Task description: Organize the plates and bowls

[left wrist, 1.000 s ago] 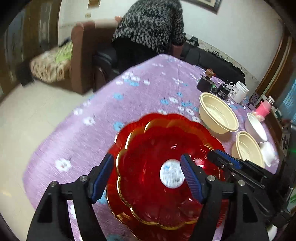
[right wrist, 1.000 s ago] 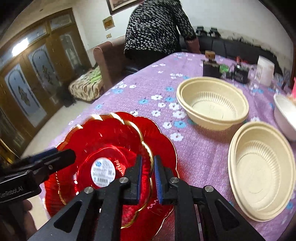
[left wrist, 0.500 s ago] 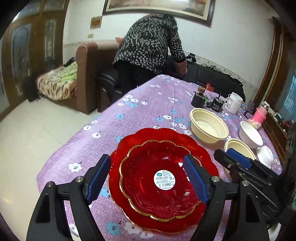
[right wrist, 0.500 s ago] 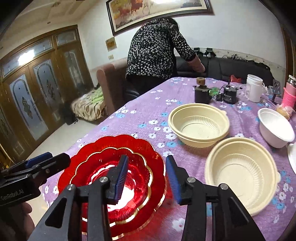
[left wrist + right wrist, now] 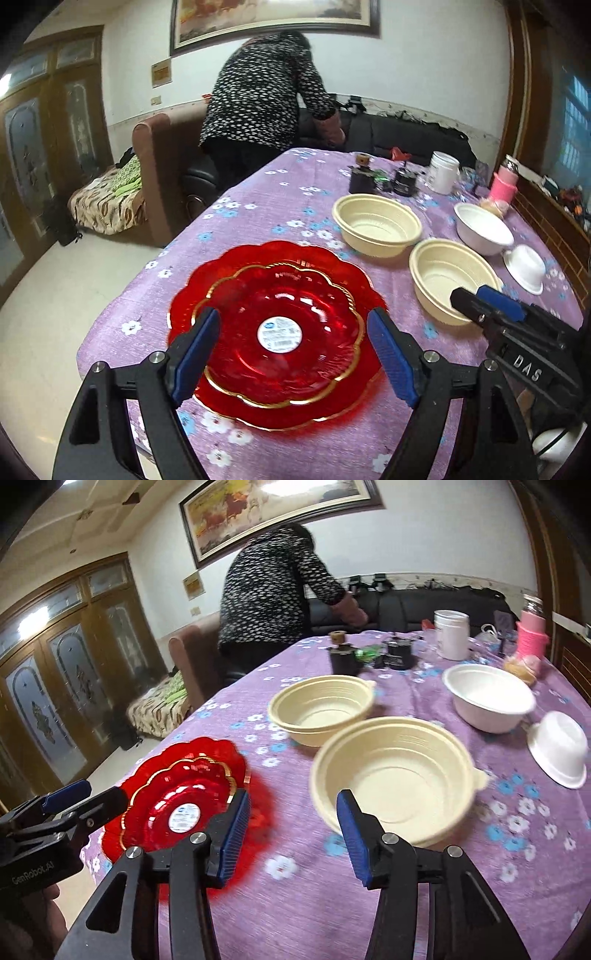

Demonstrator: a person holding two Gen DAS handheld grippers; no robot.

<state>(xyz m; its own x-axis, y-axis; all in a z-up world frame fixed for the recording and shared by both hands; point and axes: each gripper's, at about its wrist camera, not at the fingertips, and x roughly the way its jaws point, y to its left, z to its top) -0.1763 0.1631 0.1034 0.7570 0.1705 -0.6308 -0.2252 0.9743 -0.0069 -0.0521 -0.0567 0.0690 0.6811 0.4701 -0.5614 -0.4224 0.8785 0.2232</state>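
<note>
Table, purple floral cloth, is cut off at the near edge. Two red scalloped plates, stacked, gold-rimmed, labelled, lie near-left; label unreadable. Cream bowls sit right. Left tool is spread, empty. Right tool is seen opening, empty.

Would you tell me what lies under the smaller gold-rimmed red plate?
A larger red plate lies directly under the smaller red plate, its scalloped rim showing all round. Beneath both is the purple flowered tablecloth. The larger plate's centre is covered.
</note>
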